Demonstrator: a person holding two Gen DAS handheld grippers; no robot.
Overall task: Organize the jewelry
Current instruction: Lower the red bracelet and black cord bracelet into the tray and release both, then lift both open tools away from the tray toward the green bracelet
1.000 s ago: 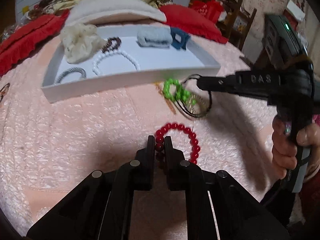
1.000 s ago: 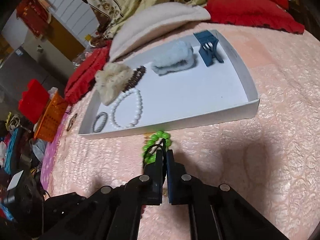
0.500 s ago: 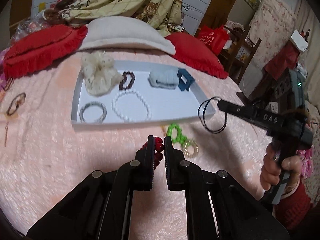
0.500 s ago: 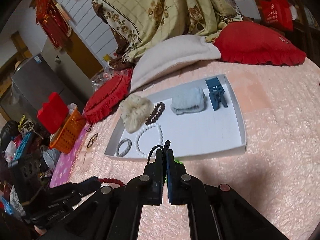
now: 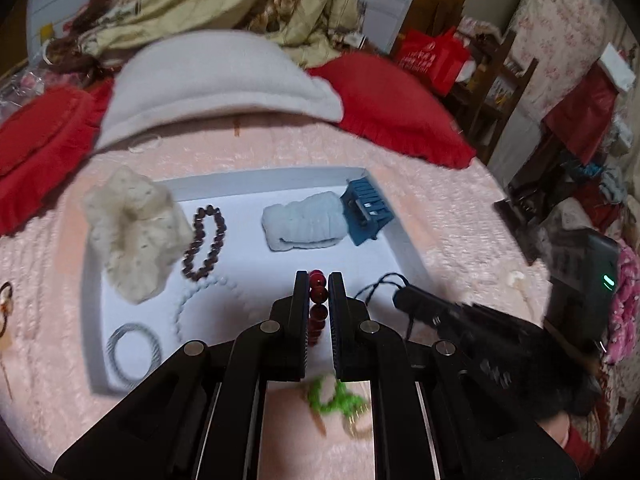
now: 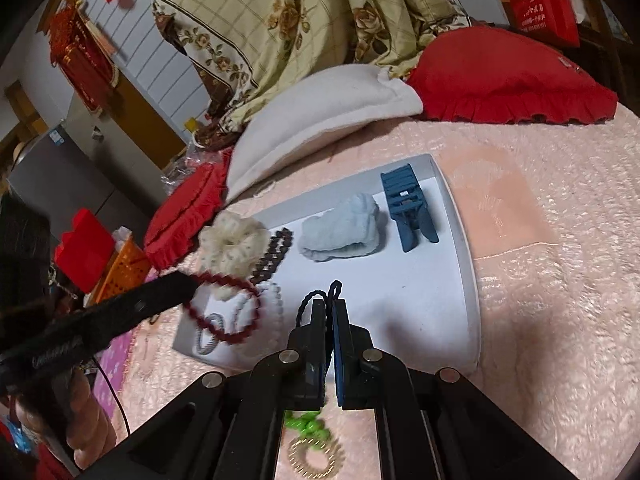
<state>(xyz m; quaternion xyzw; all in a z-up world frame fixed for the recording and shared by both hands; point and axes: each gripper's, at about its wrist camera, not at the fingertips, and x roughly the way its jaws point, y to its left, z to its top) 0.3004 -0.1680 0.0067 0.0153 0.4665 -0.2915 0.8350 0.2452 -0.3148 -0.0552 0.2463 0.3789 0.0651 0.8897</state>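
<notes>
Clearly, in the left wrist view, the left gripper (image 5: pixel 318 296) has its fingers closed tight on the red bead bracelet (image 5: pixel 317 304), which hangs as a short strand between them over the near middle of the white tray (image 5: pixel 404 236). White tray floor shows straight ahead of the fingertips, between the white bead bracelet (image 5: pixel 200 300) on the left and the tray's right wall. Farther in lie the pale blue scrunchie (image 5: pixel 306 222) and the blue hair claw (image 5: pixel 366 212); the cream scrunchie (image 5: pixel 136 232), the dark bead bracelet (image 5: pixel 204 242) and the grey hair tie (image 5: pixel 132 352) fill the left half. The right gripper (image 5: pixel 404 300) comes in from the right with a black cord loop (image 5: pixel 380 286) over the tray's near right corner — the two tools are close, so room between them is tight. The green bead bracelet (image 5: pixel 334 396) lies on the bed below, outside the tray.

Seen from the right wrist view, the right gripper (image 6: pixel 328 308) is pinched nearly shut on the black cord loop (image 6: pixel 320 300), held above the bare right half of the white tray (image 6: pixel 468 280). The left gripper (image 6: pixel 188 284) reaches in from the left, and the red bead bracelet (image 6: pixel 228 308) dangles as a full ring over the tray's left end, above the white beads. I judge both loads are over the tray and need only a drop — the right one has the freer floor, toward the wall. The green bead bracelet (image 6: pixel 306 424) and a gold ring-shaped piece (image 6: pixel 316 456) stay on the bed, under the fingers.
</notes>
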